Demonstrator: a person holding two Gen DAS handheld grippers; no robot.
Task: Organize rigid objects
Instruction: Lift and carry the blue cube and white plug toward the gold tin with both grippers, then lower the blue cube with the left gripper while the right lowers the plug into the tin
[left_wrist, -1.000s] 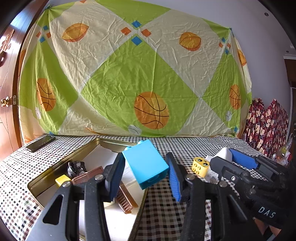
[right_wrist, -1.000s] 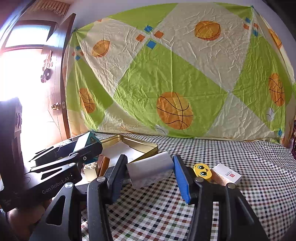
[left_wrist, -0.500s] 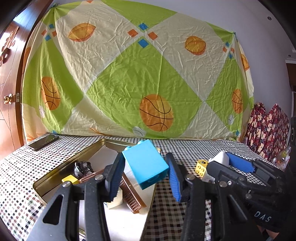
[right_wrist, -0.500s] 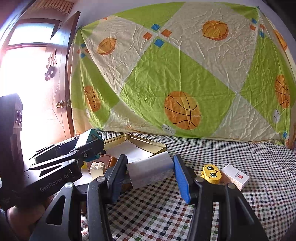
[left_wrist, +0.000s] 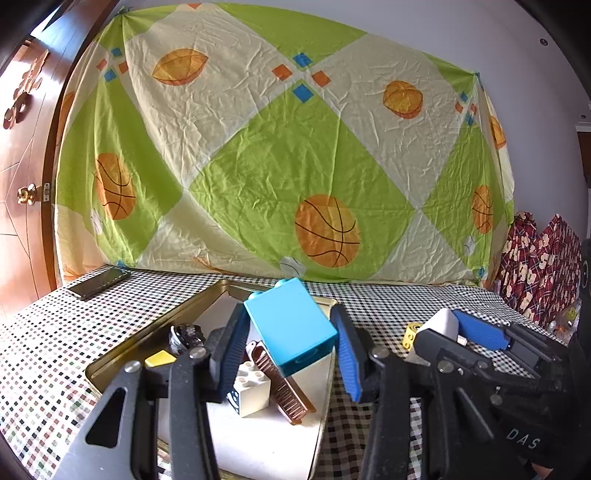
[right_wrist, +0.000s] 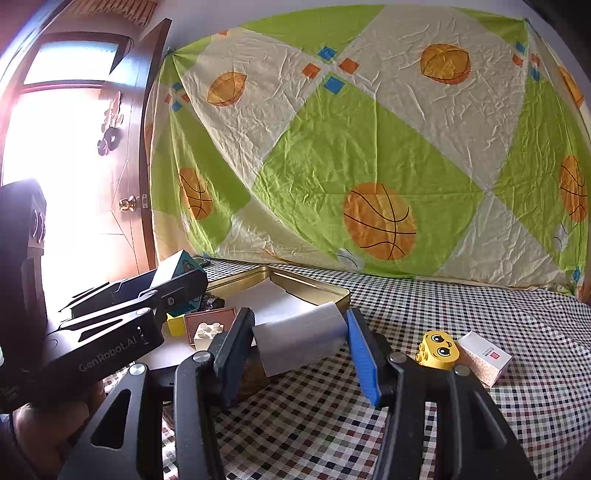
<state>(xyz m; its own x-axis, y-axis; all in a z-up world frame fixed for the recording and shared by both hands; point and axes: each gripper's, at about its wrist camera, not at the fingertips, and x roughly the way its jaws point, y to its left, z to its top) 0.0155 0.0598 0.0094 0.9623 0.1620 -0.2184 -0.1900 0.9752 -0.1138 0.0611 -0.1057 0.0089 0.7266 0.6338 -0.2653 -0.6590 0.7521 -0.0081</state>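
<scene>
The gold tin (left_wrist: 207, 306) now lies under and ahead of the left gripper (left_wrist: 288, 341), which has carried its pinched blue block (left_wrist: 290, 328) over it, ready to release, while the right gripper (right_wrist: 301, 339) waits beside, clamping a white block (right_wrist: 301, 338)

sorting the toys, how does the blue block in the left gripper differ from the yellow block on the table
The blue block is plain and larger; the yellow block is small, with a cartoon face. The blue block is held tilted above the gold tin; the yellow block rests on the checked cloth, ungripped. Both are studded toy bricks.
</scene>
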